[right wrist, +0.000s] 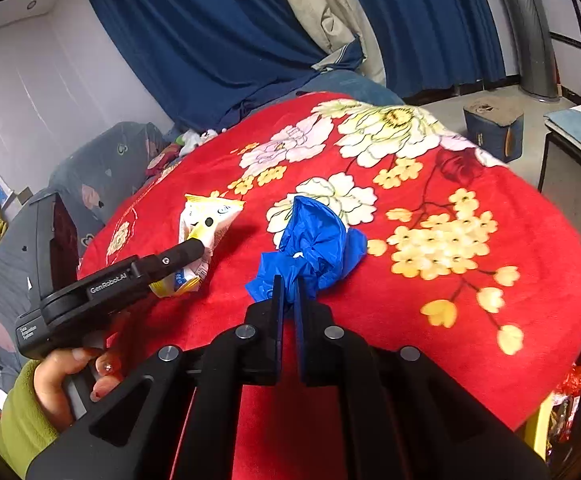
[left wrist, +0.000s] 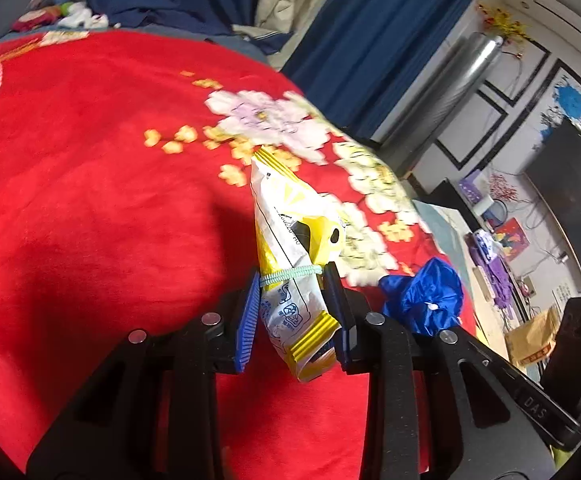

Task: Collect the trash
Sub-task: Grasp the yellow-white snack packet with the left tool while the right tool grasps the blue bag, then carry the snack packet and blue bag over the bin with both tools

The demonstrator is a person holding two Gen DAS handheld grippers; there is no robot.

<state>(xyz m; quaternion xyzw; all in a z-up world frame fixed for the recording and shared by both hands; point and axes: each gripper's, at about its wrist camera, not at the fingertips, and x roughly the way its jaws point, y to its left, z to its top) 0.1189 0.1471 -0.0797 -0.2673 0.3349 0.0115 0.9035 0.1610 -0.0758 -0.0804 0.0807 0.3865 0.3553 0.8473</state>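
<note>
My left gripper (left wrist: 292,280) is shut on a yellow and white snack wrapper (left wrist: 286,248), held just above the red floral blanket (left wrist: 90,200). In the right wrist view the wrapper (right wrist: 206,220) sits in the left gripper (right wrist: 200,246), coming in from the left. My right gripper (right wrist: 288,286) is shut on a crumpled blue plastic bag (right wrist: 314,240), which rests on the blanket (right wrist: 450,340). The blue bag also shows in the left wrist view (left wrist: 422,296), to the right of the wrapper.
Blue curtains (right wrist: 218,32) hang behind the blanket. Small items (left wrist: 62,14) lie at its far edge. A low table (left wrist: 490,264) with clutter stands to the right, with a dark TV (left wrist: 570,208) behind. A blue box (right wrist: 494,128) sits on the floor. A red wrapper (right wrist: 570,392) lies at the right edge.
</note>
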